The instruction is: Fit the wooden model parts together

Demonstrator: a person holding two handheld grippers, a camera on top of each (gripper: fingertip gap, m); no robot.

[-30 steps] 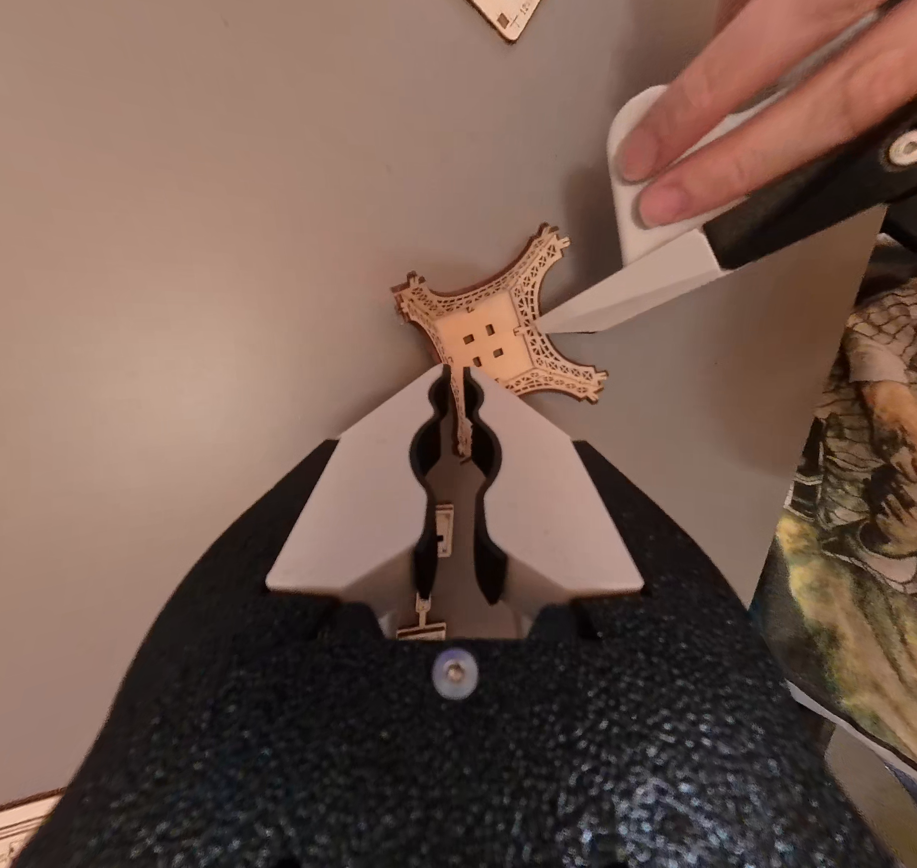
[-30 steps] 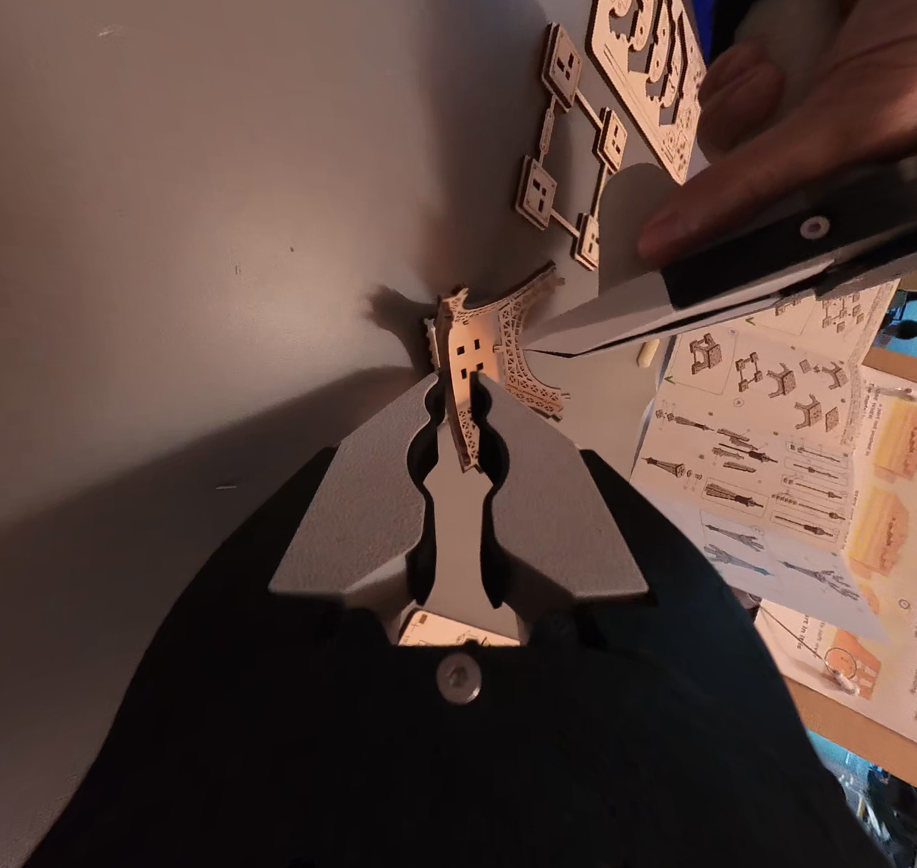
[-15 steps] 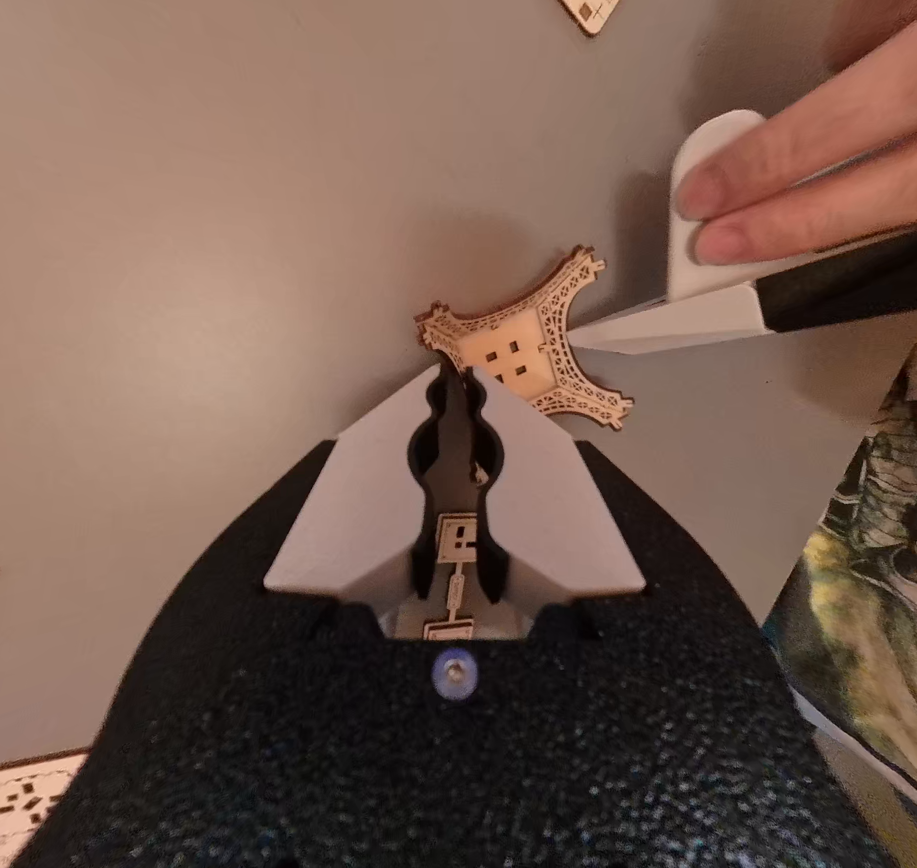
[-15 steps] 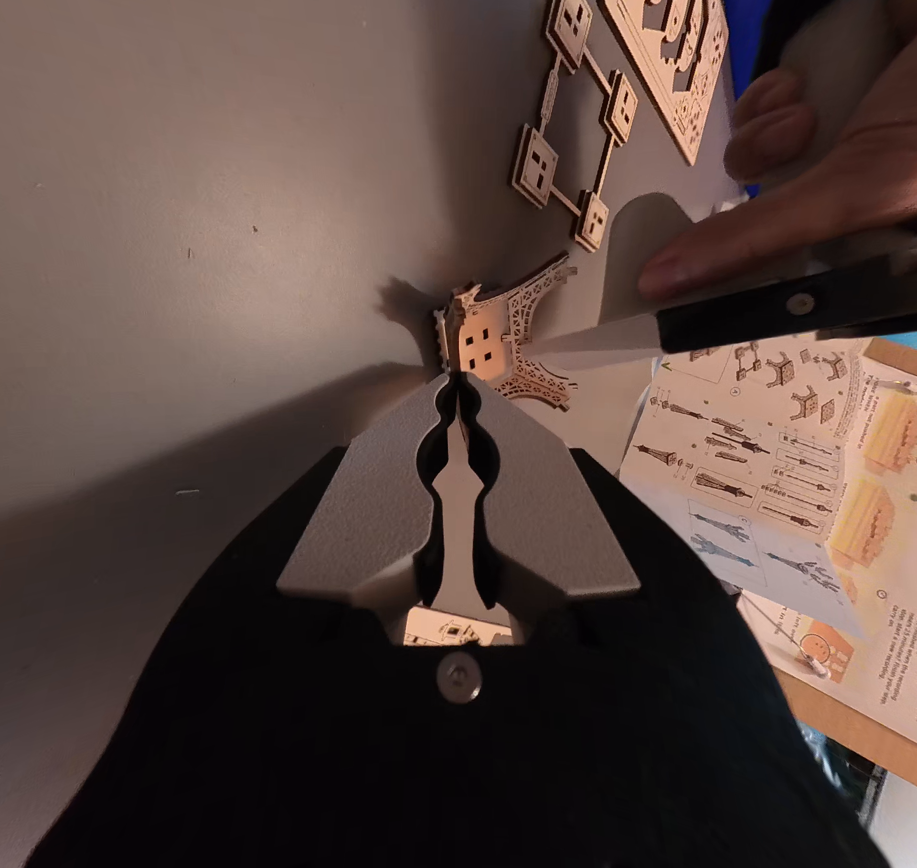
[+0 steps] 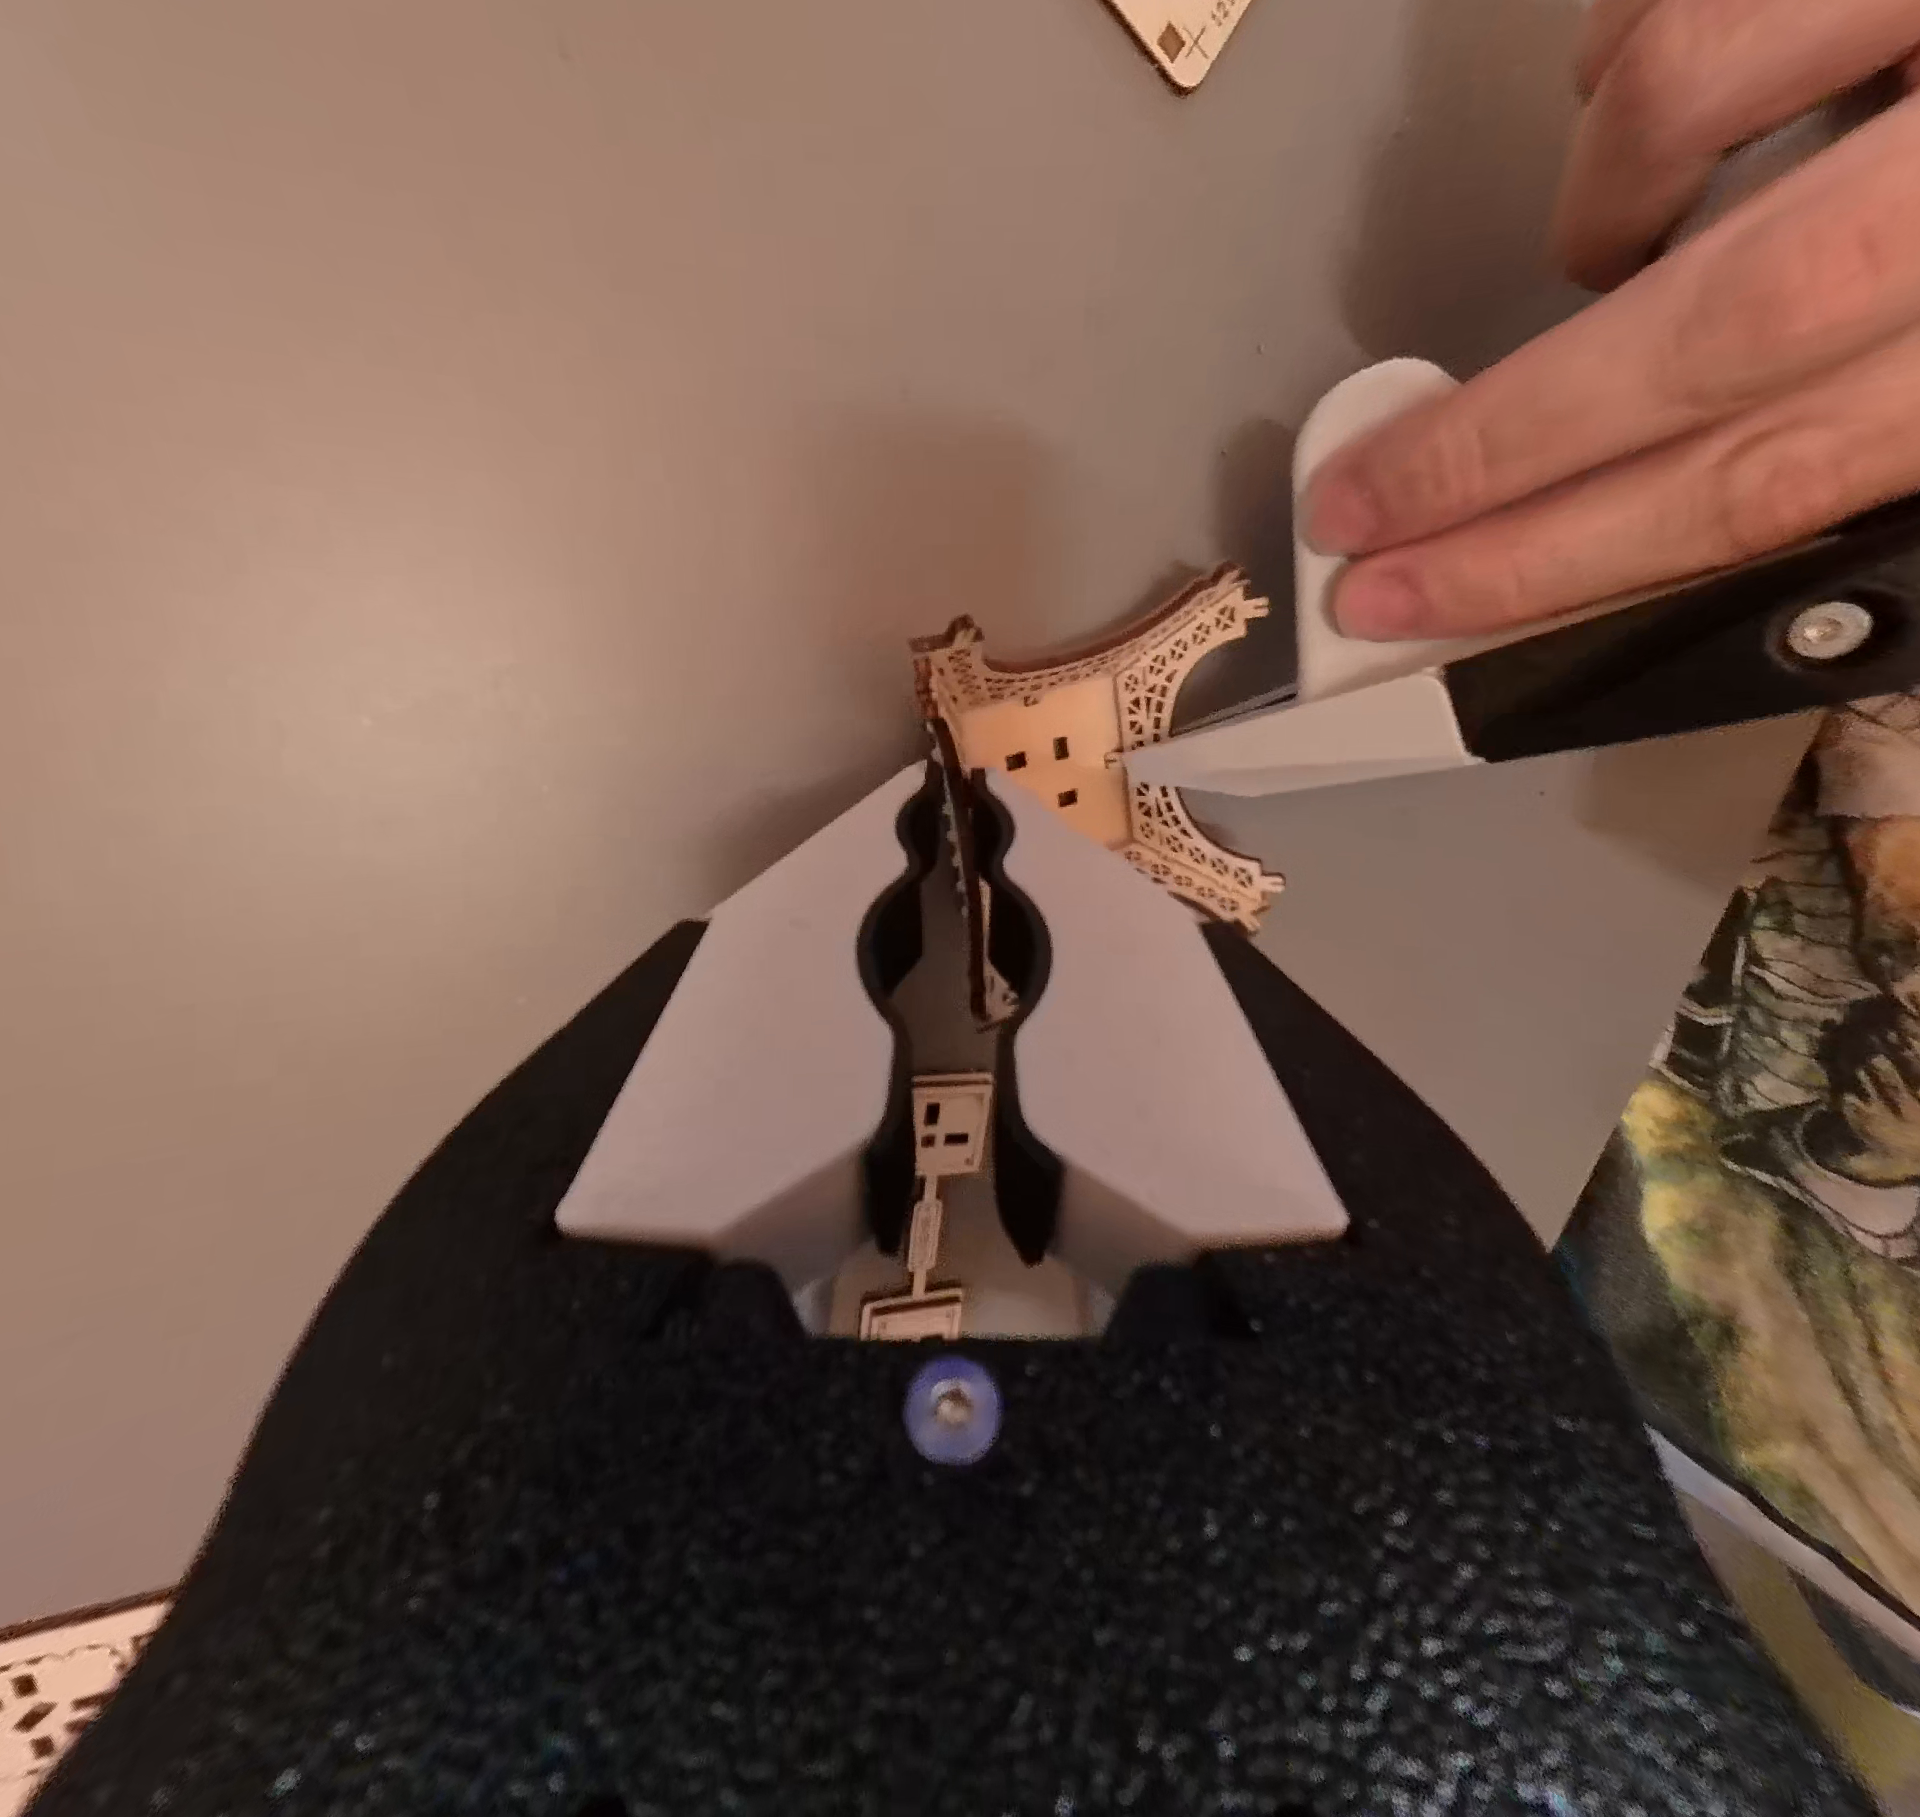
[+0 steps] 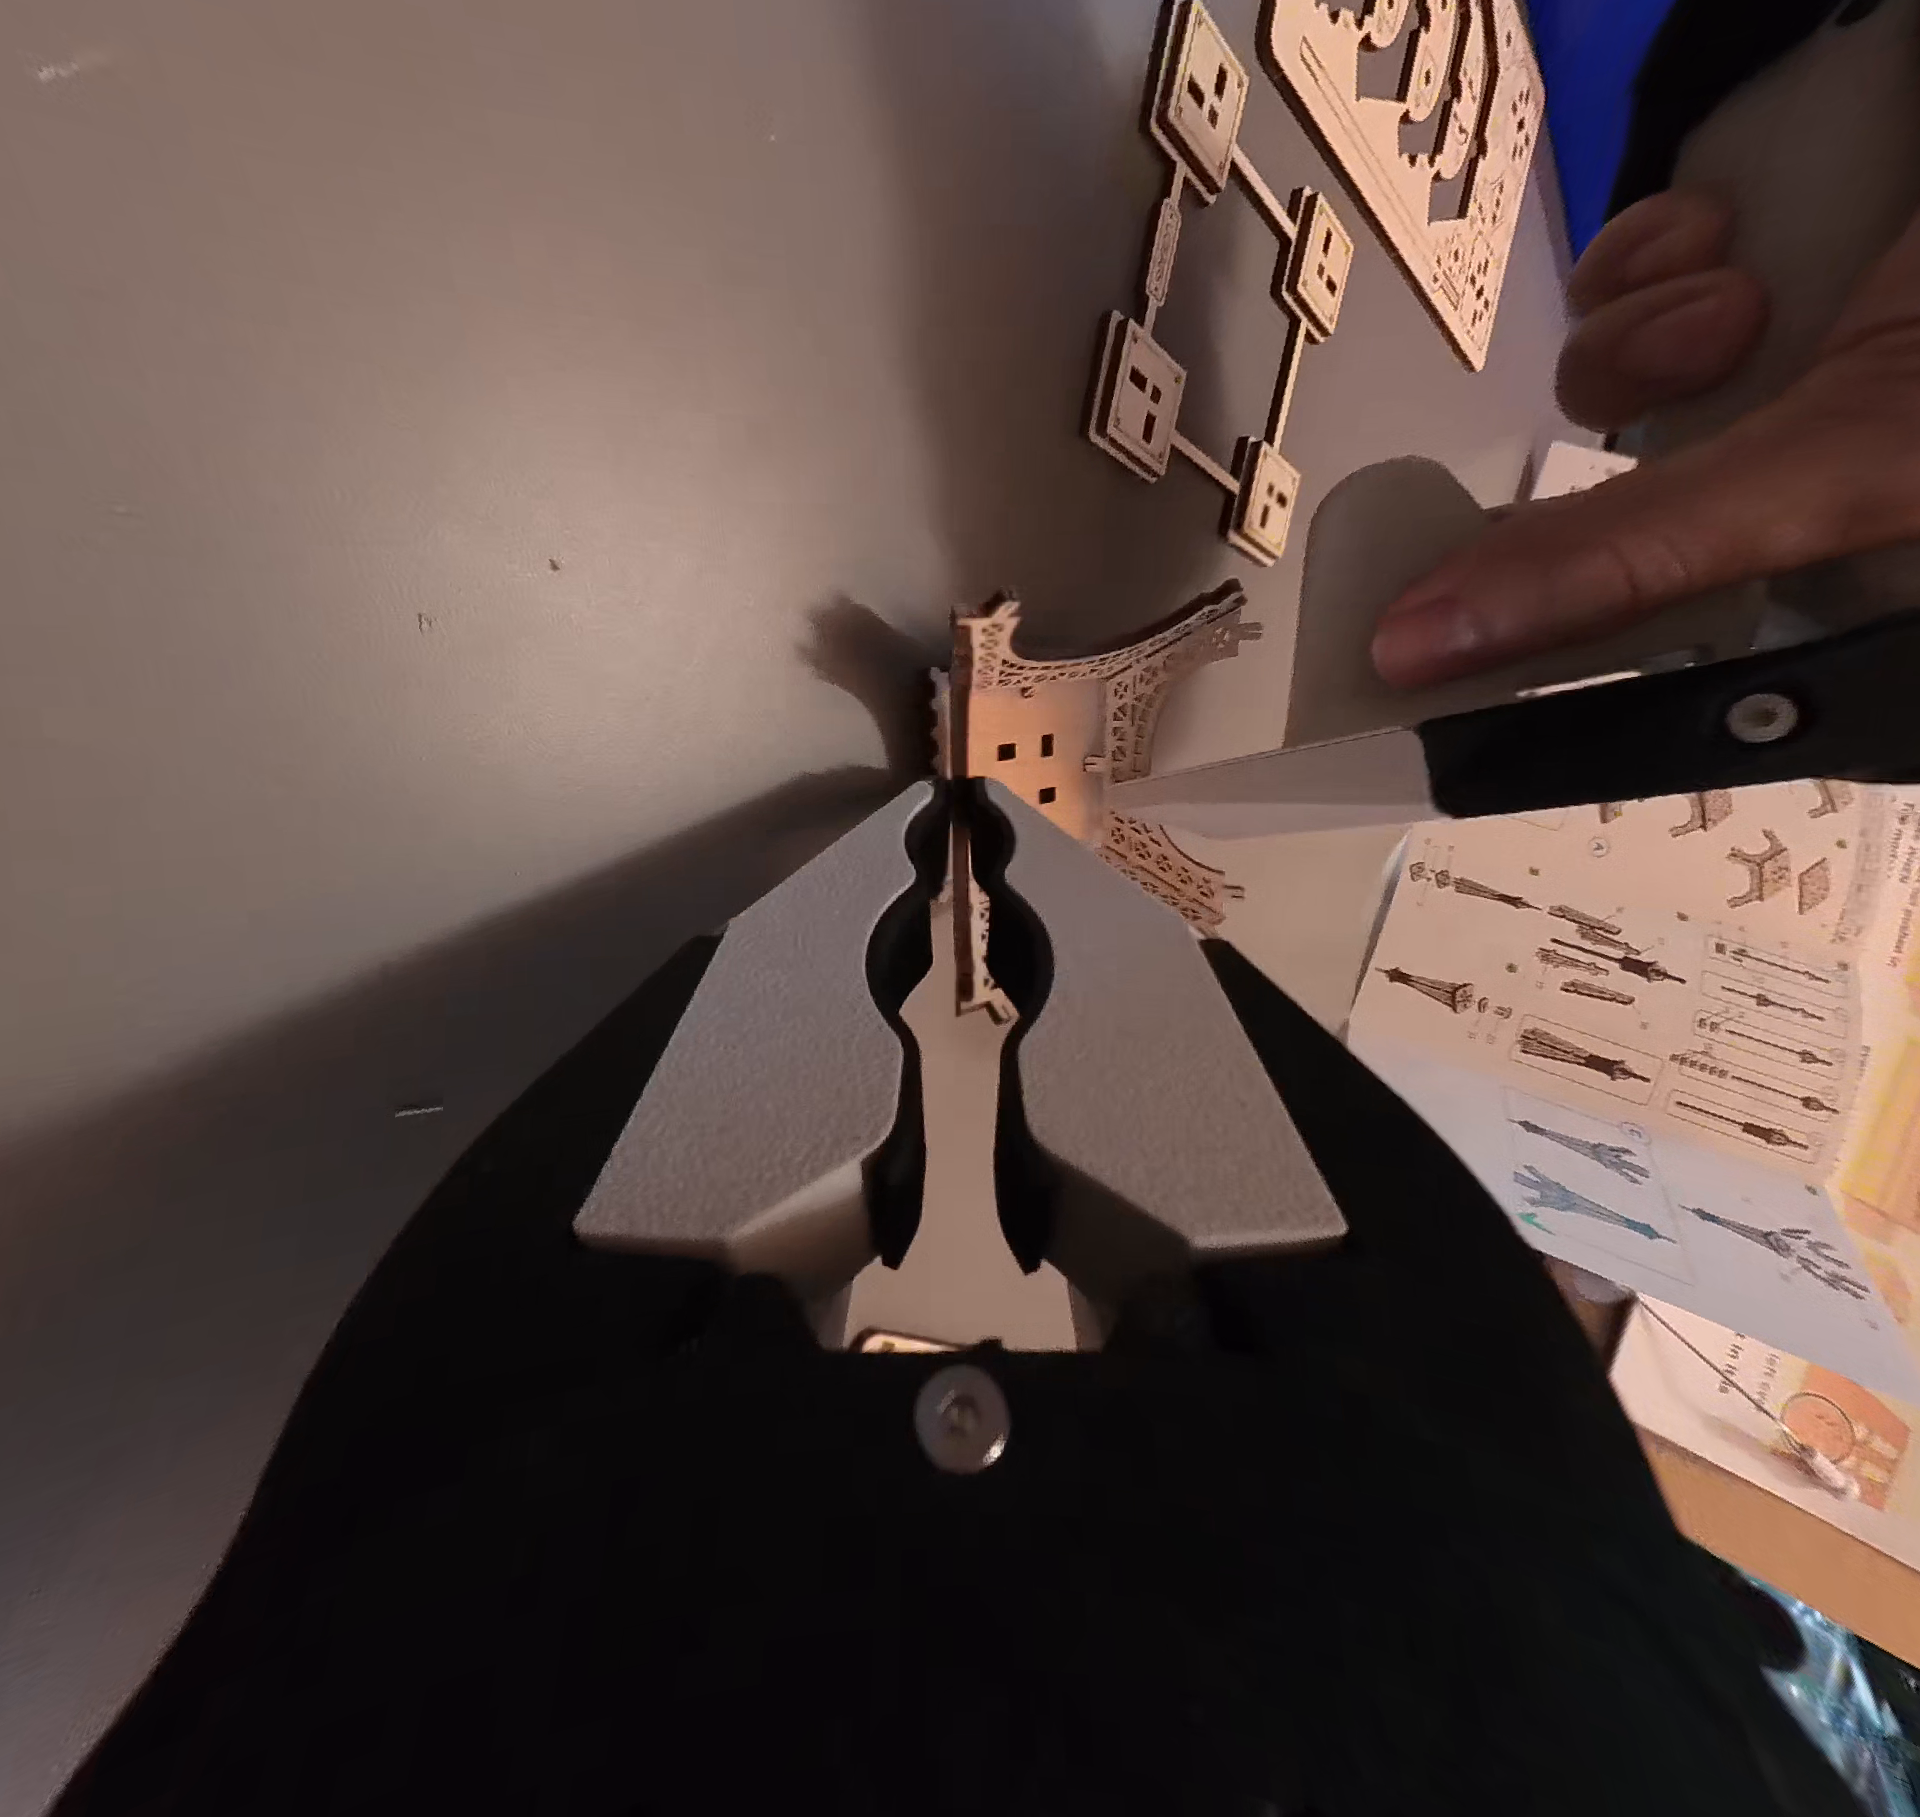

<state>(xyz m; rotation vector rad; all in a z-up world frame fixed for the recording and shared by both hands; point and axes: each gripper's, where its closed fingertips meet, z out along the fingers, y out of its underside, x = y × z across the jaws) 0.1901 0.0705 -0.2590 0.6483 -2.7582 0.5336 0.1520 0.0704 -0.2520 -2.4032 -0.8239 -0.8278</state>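
Observation:
A pale wooden tower-base assembly [image 5: 1049,739], a slotted square plate with lattice legs, is held above the grey table [image 5: 520,417]. My left gripper [image 5: 961,772] is shut on one lattice side piece [image 5: 966,894], which runs edge-on back between its fingers. My right gripper [image 5: 1127,759] comes in from the right, shut on the plate's right edge. In the right wrist view the same assembly [image 6: 1023,749] shows; my right gripper [image 6: 956,788] is shut on a lattice side [image 6: 971,926], and my left gripper [image 6: 1110,782] pinches the plate's edge from the right.
A wooden frame of four linked squares [image 6: 1216,313] lies on the table, also seen between the left fingers [image 5: 945,1133]. A wooden parts sheet [image 6: 1403,105] lies beyond it, an instruction sheet [image 6: 1662,1040] at right. A printed picture box [image 5: 1766,1144] lies at right. Hands [image 5: 1662,417] hold the grippers. Tip to tip, the grippers are about 4 cm apart.
Both grippers have kept hold of the assembly and turned it. The lattice side now reaches farther back between the fingers in each view than half a second ago.

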